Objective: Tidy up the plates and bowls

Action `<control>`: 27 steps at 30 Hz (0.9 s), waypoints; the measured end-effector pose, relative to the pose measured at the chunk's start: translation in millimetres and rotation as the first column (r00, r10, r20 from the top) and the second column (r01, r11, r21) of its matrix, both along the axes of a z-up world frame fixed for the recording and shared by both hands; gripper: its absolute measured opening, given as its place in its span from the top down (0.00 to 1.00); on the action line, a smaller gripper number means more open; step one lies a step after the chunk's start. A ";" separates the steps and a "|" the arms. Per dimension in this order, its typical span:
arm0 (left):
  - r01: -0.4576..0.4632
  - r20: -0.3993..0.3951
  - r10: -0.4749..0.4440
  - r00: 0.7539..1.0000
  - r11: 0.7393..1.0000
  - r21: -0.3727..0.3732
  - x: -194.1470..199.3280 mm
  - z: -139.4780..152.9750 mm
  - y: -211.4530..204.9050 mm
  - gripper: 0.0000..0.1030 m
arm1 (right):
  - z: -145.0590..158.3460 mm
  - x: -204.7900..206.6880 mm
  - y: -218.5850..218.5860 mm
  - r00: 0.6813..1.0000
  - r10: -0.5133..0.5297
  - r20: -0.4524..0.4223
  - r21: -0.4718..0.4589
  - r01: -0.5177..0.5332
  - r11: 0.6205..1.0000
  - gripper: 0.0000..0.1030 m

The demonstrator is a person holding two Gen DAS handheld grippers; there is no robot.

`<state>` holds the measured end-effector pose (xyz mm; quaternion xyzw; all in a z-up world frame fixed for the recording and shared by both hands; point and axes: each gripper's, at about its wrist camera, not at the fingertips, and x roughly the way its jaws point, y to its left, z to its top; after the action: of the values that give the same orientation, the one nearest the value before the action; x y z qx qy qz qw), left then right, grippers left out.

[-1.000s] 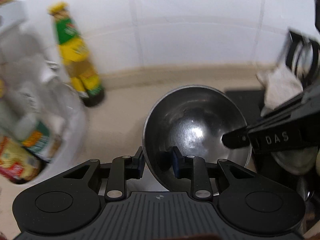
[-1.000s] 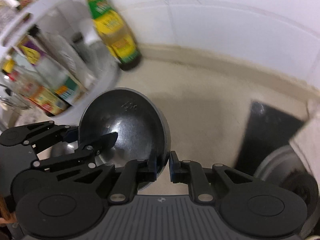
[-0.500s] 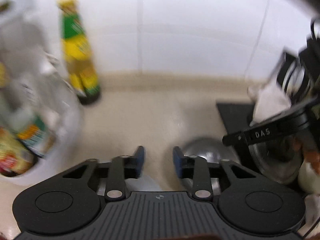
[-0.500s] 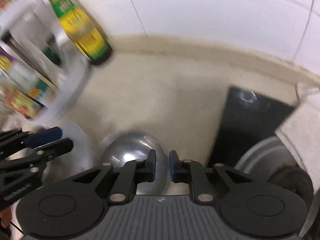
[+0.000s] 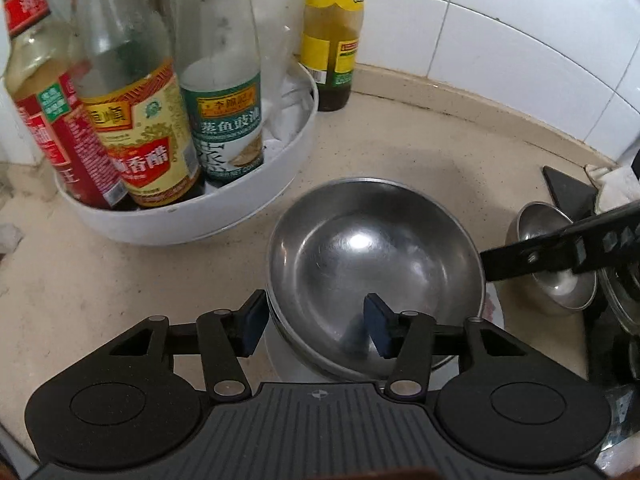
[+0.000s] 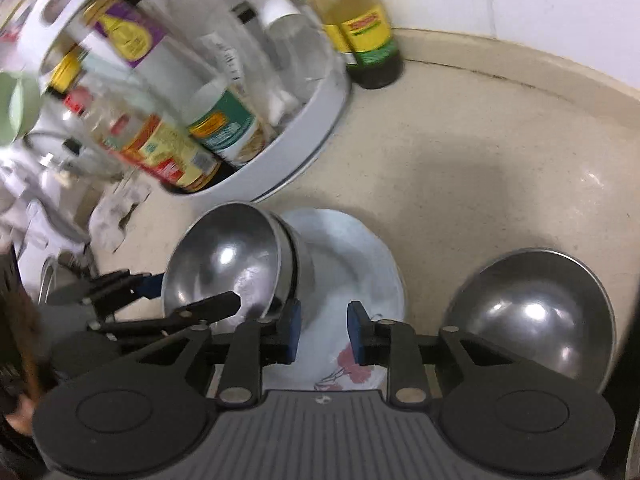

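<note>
"Left wrist view: what did it show?"

"The left claw (image 5: 316, 330) stood spread astride the near rim of the stacked steel bowls (image 5: 376, 248), one pad outside the wall, the other inside, neither pressing. The stack sat on a white plate (image 5: 495, 308) directly ahead of the claw, with a white tub of sauce bottles (image 5: 192, 224) ahead to its left. Off to its right, a finger of the right claw (image 6: 320, 332) reached over a lone steel bowl (image 5: 536, 220)."

"And the right wrist view?"

"That claw was parted too, with nothing between its pads and only the flowered plate beneath them. The stack lay just ahead to its left, the lone bowl on the counter (image 6: 500, 160) to its right."

"Which step was this?"

"It looked like the release after nesting a bowl. Next, probably, the lone bowl: the right claw would need to swing right, straddle its rim and pinch."

"What had changed within the second?"

"A second earlier both claws pinched one bowl's rim, holding it tilted in the air. Since then it had come down and both sets of jaws had just been opening, the left with the rim between them, the right empty."
</note>
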<state>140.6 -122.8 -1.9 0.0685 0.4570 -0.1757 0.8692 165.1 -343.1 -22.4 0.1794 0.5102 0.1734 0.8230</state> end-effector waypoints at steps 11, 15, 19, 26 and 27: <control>0.019 -0.044 -0.021 0.999 0.998 -0.055 9.8 -2.9 6.0 0.58 | -16.4 13.7 37.5 0.998 0.036 -0.043 -0.018 -0.037 0.999 0.70; 0.012 -0.044 -0.016 0.999 0.997 -0.082 11.4 3.9 4.5 0.61 | -19.8 6.1 32.2 0.999 0.012 -0.048 -0.016 -0.013 1.000 0.78; 0.082 -0.001 -0.082 0.997 0.990 -0.116 6.5 26.6 -19.9 0.63 | -0.2 -7.2 3.8 0.999 -0.045 0.011 -0.024 0.046 0.999 0.81; 0.245 0.035 -0.242 0.970 0.961 -0.125 1.7 36.0 -103.4 0.63 | 11.1 -50.7 -76.4 0.975 -0.218 0.033 -0.029 0.219 0.975 0.81; 0.261 0.031 -0.259 0.965 0.958 -0.120 2.8 33.6 -116.8 0.63 | 7.5 -53.8 -86.2 0.969 -0.246 0.019 -0.029 0.247 0.969 0.81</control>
<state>143.4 -239.5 31.7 0.0754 0.4260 -0.3156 0.8445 111.3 -429.2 -14.9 0.2273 0.4804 0.0633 0.8448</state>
